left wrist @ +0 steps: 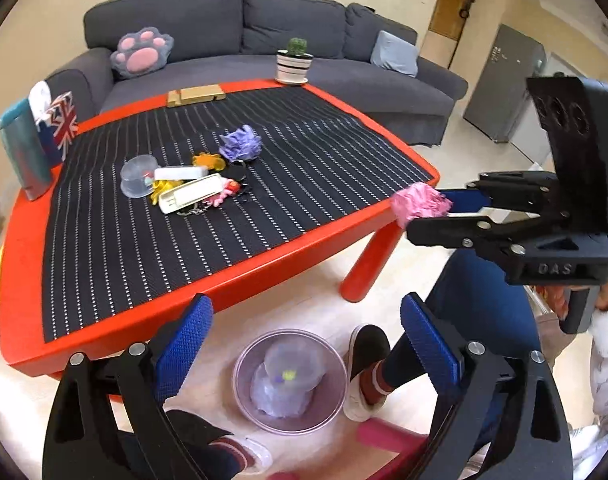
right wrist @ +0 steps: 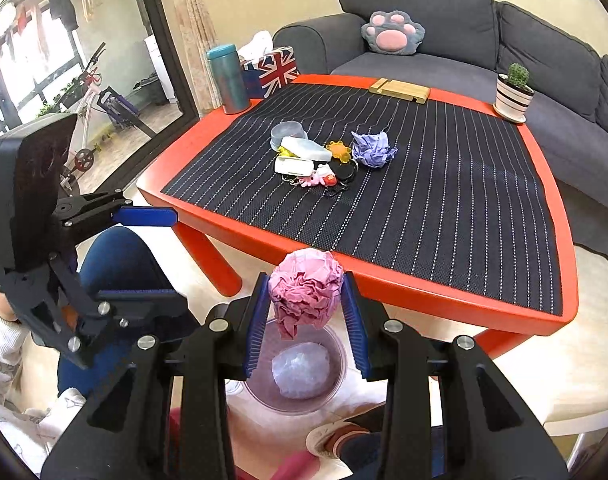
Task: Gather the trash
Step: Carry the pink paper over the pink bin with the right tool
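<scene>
The pink paper ball (right wrist: 306, 294) sits low in the centre of the right wrist view, pinched between the blue pads of the right hand-held gripper (right wrist: 306, 312) and hanging above the clear plastic bin (right wrist: 260, 384) on the floor. It looks light and soft, a crumpled wad that gives under pressure, so a squeeze across its widest part is all it needs; nothing about it seems fragile or slippery. The left hand-held gripper (left wrist: 304, 344) stands spread wide with nothing between its pads, at the bottom of the left wrist view.

The left view looks straight down into the bin (left wrist: 244, 392) and shows a clear cup and pale crumpled paper already inside. The right view shows the purple paper ball (right wrist: 372, 149) on the tabletop (right wrist: 383, 268) more clearly, right of the clutter of small items.
</scene>
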The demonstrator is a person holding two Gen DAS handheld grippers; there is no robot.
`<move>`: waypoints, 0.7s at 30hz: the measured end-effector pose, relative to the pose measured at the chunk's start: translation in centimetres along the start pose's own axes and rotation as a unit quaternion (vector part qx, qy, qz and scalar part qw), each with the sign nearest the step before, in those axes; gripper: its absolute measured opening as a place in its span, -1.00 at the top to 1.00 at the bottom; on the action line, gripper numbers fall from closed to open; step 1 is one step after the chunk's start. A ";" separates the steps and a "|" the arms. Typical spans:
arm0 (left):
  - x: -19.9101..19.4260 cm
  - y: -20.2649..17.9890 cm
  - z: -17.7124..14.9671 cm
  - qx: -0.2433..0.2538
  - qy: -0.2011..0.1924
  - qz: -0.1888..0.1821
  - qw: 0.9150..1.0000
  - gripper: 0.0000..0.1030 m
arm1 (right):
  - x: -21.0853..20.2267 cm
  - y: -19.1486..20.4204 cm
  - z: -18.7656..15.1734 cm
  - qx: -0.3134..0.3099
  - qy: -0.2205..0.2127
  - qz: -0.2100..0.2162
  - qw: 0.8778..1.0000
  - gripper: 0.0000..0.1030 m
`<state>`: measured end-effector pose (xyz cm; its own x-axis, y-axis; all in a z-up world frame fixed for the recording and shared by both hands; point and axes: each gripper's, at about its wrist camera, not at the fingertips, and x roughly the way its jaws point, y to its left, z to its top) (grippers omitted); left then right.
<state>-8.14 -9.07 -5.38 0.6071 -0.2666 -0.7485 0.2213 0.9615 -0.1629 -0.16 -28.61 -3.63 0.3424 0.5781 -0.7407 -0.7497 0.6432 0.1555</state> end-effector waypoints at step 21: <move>-2.1 2.3 -0.3 -0.021 -0.033 0.046 0.998 -0.85 | 0.1 1.0 -0.5 -0.004 0.002 0.010 1.000 0.30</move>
<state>-9.12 -6.29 -4.34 0.6725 -0.1795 -0.7180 0.1312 0.9837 -0.1231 -1.10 -28.13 -3.87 0.3254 0.5879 -0.7406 -0.7607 0.6280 0.1643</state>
